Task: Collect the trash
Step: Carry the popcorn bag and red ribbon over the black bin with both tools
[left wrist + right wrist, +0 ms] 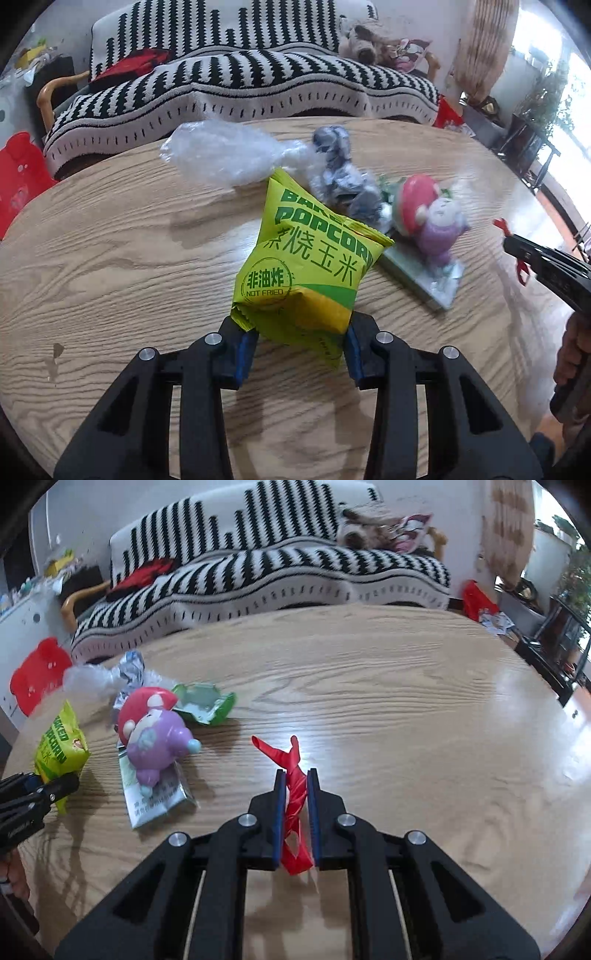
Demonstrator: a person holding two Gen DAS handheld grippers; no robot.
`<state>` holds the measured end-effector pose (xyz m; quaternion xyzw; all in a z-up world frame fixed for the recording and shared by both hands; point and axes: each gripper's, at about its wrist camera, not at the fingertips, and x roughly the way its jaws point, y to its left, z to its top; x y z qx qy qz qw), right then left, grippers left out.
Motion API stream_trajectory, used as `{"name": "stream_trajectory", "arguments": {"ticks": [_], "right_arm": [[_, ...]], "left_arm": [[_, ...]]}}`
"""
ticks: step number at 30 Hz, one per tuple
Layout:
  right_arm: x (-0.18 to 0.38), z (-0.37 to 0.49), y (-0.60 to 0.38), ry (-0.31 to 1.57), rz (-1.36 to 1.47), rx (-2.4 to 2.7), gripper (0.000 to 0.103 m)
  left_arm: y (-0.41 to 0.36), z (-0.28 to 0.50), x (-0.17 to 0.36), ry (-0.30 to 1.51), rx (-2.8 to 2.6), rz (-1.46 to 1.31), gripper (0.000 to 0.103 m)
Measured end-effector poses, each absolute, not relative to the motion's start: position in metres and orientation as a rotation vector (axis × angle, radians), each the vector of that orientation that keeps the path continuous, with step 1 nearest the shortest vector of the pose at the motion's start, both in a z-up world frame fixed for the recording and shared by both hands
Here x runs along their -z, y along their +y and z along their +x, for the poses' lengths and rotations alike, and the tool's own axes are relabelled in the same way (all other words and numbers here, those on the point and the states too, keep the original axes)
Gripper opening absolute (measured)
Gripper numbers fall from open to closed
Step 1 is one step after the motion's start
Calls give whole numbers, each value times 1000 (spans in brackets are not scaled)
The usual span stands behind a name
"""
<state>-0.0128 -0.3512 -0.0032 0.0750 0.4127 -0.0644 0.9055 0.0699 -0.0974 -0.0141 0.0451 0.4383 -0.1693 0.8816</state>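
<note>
My left gripper (pixel 299 332) is shut on the lower end of a yellow-green popcorn bag (pixel 310 254) and holds it above the wooden table (pixel 110 258). The bag also shows at the left of the right wrist view (pixel 59 746). My right gripper (pixel 297 775) is shut on a twisted red wrapper (pixel 291 794), held just above the table (pixel 406 701). The right gripper also shows at the right edge of the left wrist view (pixel 517 243). On the table lie a clear plastic bag (pixel 221 151), a crumpled silver wrapper (pixel 343 173) and a torn green wrapper (pixel 203 705).
A pink and purple toy figure (pixel 151 734) lies on a printed packet (pixel 155 797) left of centre. A sofa with a black-and-white striped cover (pixel 258 576) stands behind the table. A red bag (pixel 37 675) stands at the far left. Plants and shelves (pixel 565 627) stand at the right.
</note>
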Motion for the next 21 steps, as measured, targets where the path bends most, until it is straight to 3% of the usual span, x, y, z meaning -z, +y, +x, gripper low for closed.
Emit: {"name": "stream_trajectory", "arguments": {"ticks": [7,12,17,21], "right_arm": [[-39,-124,-419,764,241,196,12],[-26,-222,-469,791,330,269,12],[4,-285,-505,828,439,300,12],[33,-321,-533,857,509,311,12]], "left_arm": [[-138,19,-30,793,451,153,39],[-208,-53,-58,732,610,188,39],[-301,-129,-40,808,797,286,39],[-372,-185,5,900,904,439,39]]}}
